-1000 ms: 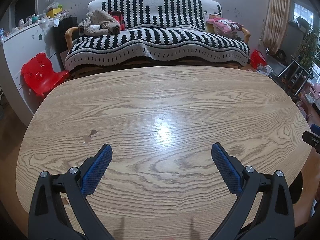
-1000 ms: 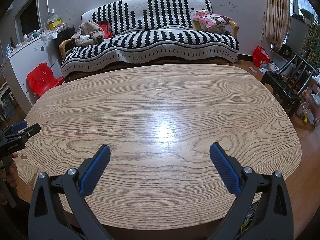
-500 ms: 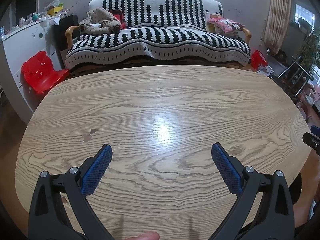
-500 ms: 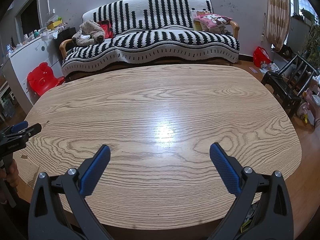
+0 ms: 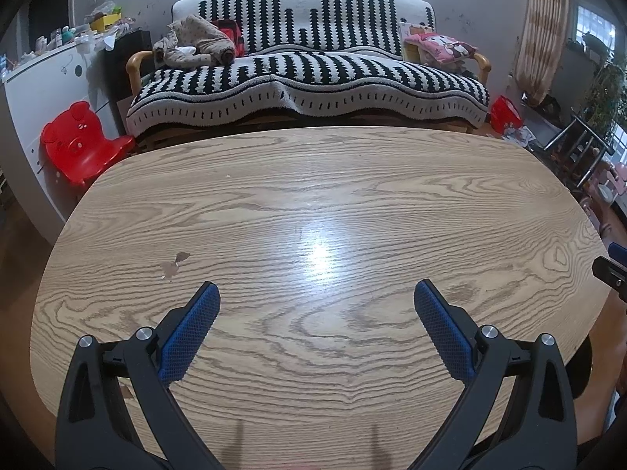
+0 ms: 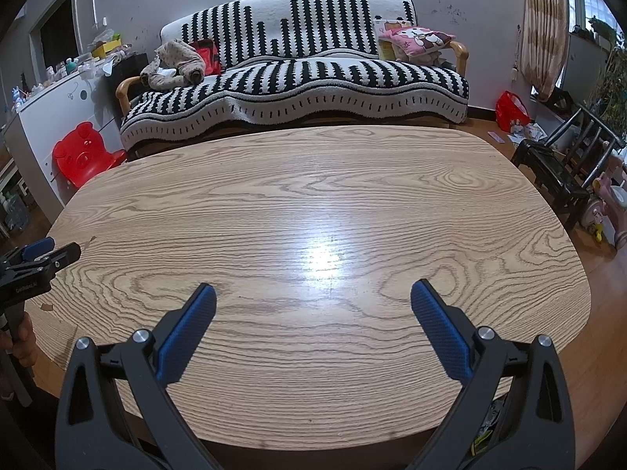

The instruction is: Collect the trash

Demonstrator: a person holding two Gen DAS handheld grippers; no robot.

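A bare oval wooden table (image 5: 313,196) fills both views. Two small brown flecks (image 5: 174,264) lie on it, just ahead and left of my left gripper (image 5: 316,288). That gripper hovers open over the near edge with nothing between its blue pads (image 5: 188,337). My right gripper (image 6: 313,288) is also open and empty over the table's near right part. Each gripper shows at the edge of the other's view: the left gripper (image 6: 35,262) and the right gripper (image 5: 611,270). A brown fleck (image 6: 47,307) sits by the table's left rim.
A black-and-white striped sofa (image 5: 305,74) stands behind the table. A red bear-shaped child's chair (image 5: 78,145) and a white cabinet (image 5: 43,90) are at the left. A black chair (image 6: 564,172) and a red bag (image 6: 509,109) are at the right. Colourful wrappers (image 6: 484,431) show below the near edge.
Both grippers have stayed open and almost still. A fingertip that showed at the bottom of the left wrist view half a second ago is gone.
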